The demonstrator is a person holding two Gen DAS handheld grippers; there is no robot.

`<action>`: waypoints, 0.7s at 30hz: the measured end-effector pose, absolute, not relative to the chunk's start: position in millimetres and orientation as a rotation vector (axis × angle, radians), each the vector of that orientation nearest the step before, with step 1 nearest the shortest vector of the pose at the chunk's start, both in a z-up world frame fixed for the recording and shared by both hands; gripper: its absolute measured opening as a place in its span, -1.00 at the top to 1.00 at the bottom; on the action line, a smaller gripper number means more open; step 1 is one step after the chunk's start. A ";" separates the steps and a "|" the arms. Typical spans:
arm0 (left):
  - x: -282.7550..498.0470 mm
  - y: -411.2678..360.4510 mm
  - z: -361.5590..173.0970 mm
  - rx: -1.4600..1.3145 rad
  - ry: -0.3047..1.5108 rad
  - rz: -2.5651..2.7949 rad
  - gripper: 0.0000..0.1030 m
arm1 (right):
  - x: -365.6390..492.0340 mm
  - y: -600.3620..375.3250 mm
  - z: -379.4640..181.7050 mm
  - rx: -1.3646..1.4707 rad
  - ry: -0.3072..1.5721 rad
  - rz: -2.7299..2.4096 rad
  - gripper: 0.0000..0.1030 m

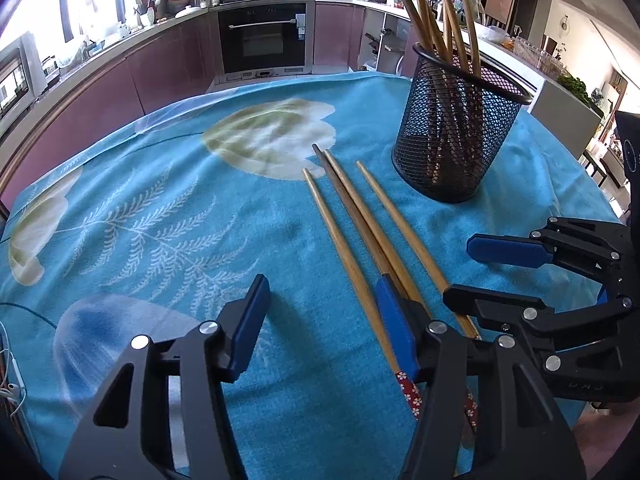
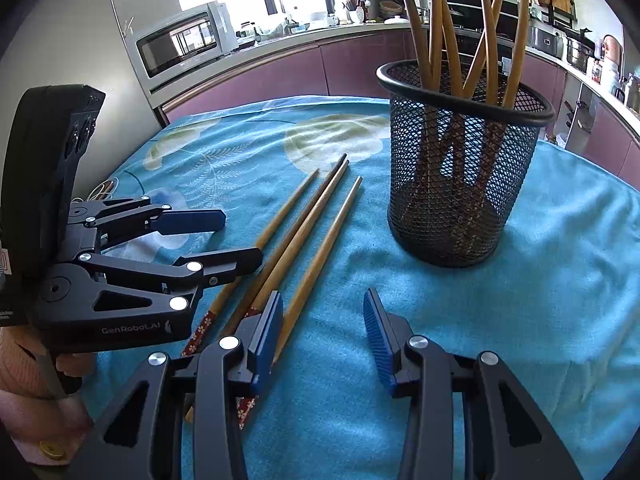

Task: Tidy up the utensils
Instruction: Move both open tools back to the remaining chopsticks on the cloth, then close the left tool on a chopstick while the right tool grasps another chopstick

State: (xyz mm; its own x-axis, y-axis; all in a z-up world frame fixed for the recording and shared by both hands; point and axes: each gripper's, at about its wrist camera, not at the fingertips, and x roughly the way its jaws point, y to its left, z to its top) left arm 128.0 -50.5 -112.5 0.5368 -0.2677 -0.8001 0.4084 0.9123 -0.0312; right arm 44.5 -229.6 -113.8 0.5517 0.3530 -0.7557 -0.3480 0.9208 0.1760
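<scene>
Hovering low over the blue cloth, both grippers gape wide, holding nothing. Four loose chopsticks lie between them: left gripper straddles the leftmost one, right gripper just beside. Mesh holder stands beyond.

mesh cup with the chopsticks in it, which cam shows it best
The right wrist view: the mesh cup sits near centre, with its whole rim, wall and base visible. The left wrist view also shows the mesh cup, but further right, with its chopsticks cut off at the top.

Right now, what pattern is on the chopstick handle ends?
Red with small white flowers on the loose chopsticks, clearest in the left wrist view.
</scene>
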 end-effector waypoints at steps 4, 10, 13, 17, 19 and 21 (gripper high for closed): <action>128.8 -45.2 -111.1 0.150 0.927 -0.408 0.16 | 46.7 -228.6 -113.8 0.002 0.896 0.411 0.27; 135.9 -45.2 -110.5 0.132 0.937 -0.421 0.29 | 55.6 -222.5 -113.7 -0.023 0.905 0.401 0.41; 142.4 -46.8 -110.6 0.128 0.944 -0.420 0.34 | 61.6 -219.8 -114.1 -0.027 0.908 0.394 0.46; 151.8 -50.2 -110.7 0.139 0.948 -0.407 0.45 | 71.3 -219.3 -114.5 -0.024 0.915 0.380 0.62; 154.5 -51.2 -110.9 0.142 0.948 -0.397 0.50 | 74.8 -220.4 -114.7 -0.016 0.920 0.373 0.72; 156.1 -51.2 -110.6 0.135 0.949 -0.390 0.57 | 77.2 -223.2 -115.0 0.006 0.925 0.374 0.78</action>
State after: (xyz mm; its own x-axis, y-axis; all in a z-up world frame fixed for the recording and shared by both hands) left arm 156.1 -51.2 -110.6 0.5190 -0.2652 -0.8126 0.3827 0.9221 -0.0566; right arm 77.2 -223.2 -115.0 0.5421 0.3172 -0.7782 -0.3119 0.9358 0.1641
